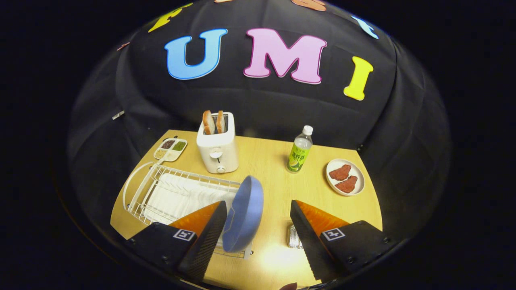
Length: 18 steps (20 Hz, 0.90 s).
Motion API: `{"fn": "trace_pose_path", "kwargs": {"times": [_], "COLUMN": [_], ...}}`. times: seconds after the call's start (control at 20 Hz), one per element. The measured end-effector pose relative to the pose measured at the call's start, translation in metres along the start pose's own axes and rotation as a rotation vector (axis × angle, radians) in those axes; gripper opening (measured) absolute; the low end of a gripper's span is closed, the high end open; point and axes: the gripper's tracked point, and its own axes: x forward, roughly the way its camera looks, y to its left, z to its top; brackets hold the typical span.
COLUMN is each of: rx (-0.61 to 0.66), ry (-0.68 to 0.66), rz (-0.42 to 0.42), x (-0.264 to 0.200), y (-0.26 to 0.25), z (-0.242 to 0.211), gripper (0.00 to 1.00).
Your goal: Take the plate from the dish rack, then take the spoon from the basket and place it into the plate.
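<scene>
Standing on edge at the near end of the dish rack (161,193), the blue plate (244,213) sits between the spread, empty claw (258,225); advise centring on its rim, closing squarely, then lifting straight clear of the rack.

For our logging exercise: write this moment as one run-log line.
stage: reaching for plate | gripper: open, fingers astride blue plate | plate: upright on edge in dish rack | spoon: unseen

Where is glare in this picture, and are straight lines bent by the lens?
Gripper view: a bright glare spot lies on the table between the open gripper fingers, below the blue plate; the fisheye curves the table edges and the dish rack; focus looks sharp throughout.
</scene>
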Motion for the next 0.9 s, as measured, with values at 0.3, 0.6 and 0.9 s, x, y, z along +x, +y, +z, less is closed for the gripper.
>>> {"fn": "trace_pose_path", "kwargs": {"times": [0.3, 0.6, 0.9], "rx": [-0.013, -0.002, 0.029], "ry": [0.108, 0.151, 0.138], "rz": [-0.093, -0.193, -0.209], "x": [0.046, 0.07, 0.06], "y": [0.003, 0.001, 0.003], "z": [-0.035, -0.046, -0.035], "gripper": [0.96, 0.48, 0.3]}}
